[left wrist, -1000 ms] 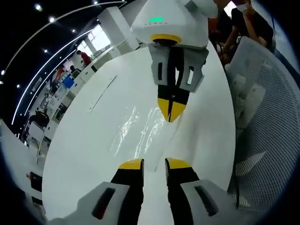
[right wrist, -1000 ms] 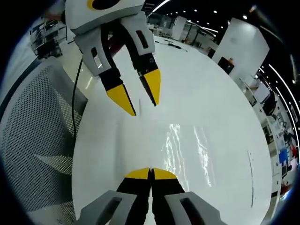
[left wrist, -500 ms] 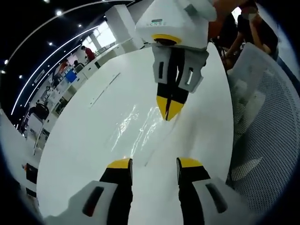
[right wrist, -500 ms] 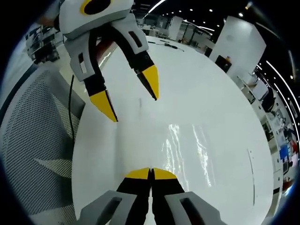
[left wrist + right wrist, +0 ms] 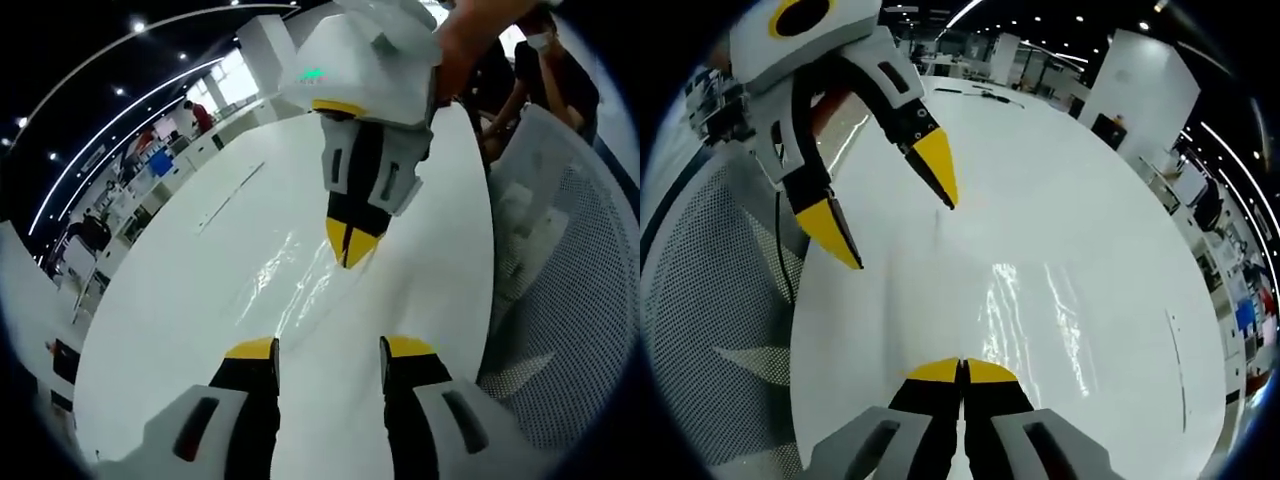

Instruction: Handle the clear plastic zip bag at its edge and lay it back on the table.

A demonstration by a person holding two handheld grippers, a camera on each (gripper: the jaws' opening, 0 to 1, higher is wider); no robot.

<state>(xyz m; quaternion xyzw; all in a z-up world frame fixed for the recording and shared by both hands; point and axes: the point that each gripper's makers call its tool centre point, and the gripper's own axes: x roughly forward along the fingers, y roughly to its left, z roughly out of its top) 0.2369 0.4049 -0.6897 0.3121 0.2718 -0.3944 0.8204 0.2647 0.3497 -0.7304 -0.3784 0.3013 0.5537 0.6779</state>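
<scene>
The clear plastic zip bag [image 5: 292,278] lies flat and glinting on the white table [image 5: 180,300]. In the left gripper view my right gripper [image 5: 347,243] comes down from the top, shut on the bag's edge. My left gripper [image 5: 330,350] stands open at the bottom, just short of the bag, with nothing between its jaws. In the right gripper view the bag [image 5: 1035,315] spreads away from my shut right gripper [image 5: 961,372]. The left gripper [image 5: 885,200] hangs wide open at the upper left, above the table.
A white mesh chair [image 5: 560,290] stands beside the table edge, also seen as the mesh chair [image 5: 710,300]. A thin strip [image 5: 228,196] lies farther along the table. People [image 5: 540,60] sit behind, and an open office hall lies beyond.
My left gripper's jaws have spread wider and it has drawn back from the bag. The right gripper stays shut at the bag's edge.
</scene>
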